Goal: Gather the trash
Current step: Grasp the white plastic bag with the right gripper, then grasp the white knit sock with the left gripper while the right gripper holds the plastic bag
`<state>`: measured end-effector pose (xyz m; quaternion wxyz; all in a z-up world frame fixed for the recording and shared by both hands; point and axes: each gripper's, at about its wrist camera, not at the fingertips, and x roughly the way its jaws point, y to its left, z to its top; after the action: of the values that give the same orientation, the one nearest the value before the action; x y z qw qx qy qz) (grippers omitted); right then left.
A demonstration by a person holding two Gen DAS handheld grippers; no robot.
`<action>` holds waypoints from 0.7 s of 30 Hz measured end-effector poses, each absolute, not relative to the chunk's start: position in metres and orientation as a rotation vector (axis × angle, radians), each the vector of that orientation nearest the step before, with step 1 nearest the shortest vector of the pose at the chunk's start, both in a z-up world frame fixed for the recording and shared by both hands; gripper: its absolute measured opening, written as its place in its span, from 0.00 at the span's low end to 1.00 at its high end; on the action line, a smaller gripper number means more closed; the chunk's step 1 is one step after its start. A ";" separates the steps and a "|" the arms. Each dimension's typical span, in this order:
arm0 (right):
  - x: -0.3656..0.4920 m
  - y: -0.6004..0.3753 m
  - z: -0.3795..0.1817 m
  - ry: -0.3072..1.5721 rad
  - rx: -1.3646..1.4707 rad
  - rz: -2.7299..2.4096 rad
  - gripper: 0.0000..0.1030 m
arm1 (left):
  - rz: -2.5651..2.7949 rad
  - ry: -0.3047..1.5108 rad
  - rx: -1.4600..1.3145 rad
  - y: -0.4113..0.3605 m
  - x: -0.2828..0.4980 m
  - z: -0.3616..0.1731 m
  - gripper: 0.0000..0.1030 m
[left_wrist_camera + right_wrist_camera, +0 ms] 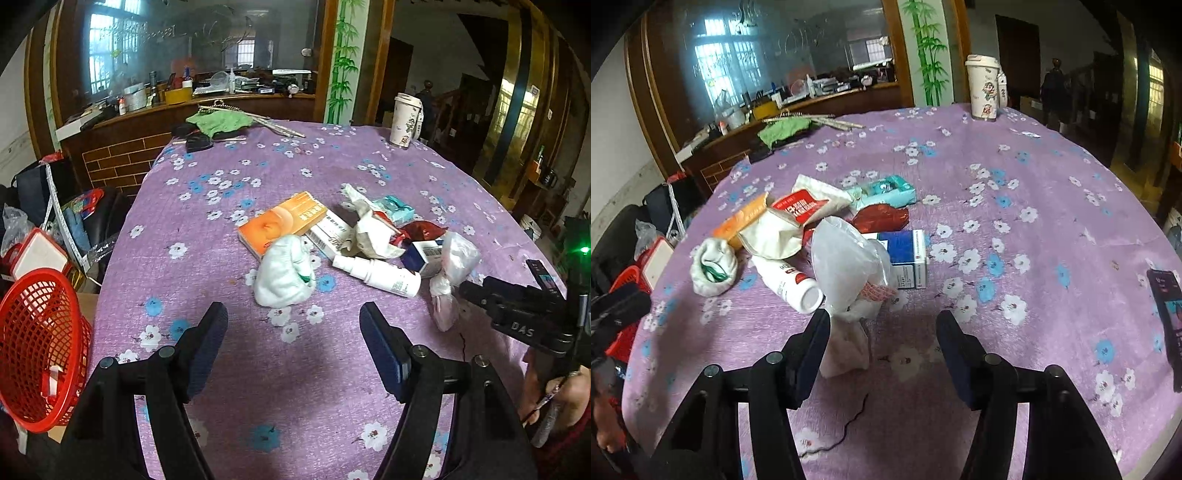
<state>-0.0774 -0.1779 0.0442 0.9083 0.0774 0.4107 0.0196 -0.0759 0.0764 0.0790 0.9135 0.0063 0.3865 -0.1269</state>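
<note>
Left gripper (293,317) and right gripper (882,325) both spread, empty.

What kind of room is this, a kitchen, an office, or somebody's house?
Most likely a lived-in home, a dining or living area. A table under a purple floral tablecloth holds household litter, a cluttered wooden counter stands behind it, and a red plastic basket waits beside the table.

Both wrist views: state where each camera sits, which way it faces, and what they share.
Left wrist: on the left gripper, facing downward across the table at the trash; own open fingers, right gripper, a hand.
Right wrist: on the right gripper, over the plastic bag; own open fingers.
Shared: orange box, spray bottle, cup.
</note>
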 end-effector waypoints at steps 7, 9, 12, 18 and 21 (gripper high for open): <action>-0.055 -0.173 0.035 0.876 0.138 0.027 0.59 | -0.248 0.815 -0.011 0.087 -0.071 0.073 0.71; -0.052 -0.172 0.034 0.881 0.144 0.040 0.53 | -0.249 0.819 -0.009 0.087 -0.070 0.072 0.71; -0.050 -0.168 0.032 0.886 0.152 0.072 0.41 | -0.249 0.822 -0.008 0.086 -0.069 0.071 0.71; -0.048 -0.164 0.031 0.884 0.151 0.093 0.41 | -0.251 0.833 -0.014 0.084 -0.066 0.069 0.71; -0.046 -0.164 0.030 0.885 0.160 0.102 0.41 | -0.251 0.836 -0.010 0.081 -0.065 0.069 0.71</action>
<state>-0.0460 -0.1643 0.0298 0.8993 0.0773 0.4276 0.0491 -0.0647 0.0807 0.0692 0.9063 -0.0049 0.4047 -0.1215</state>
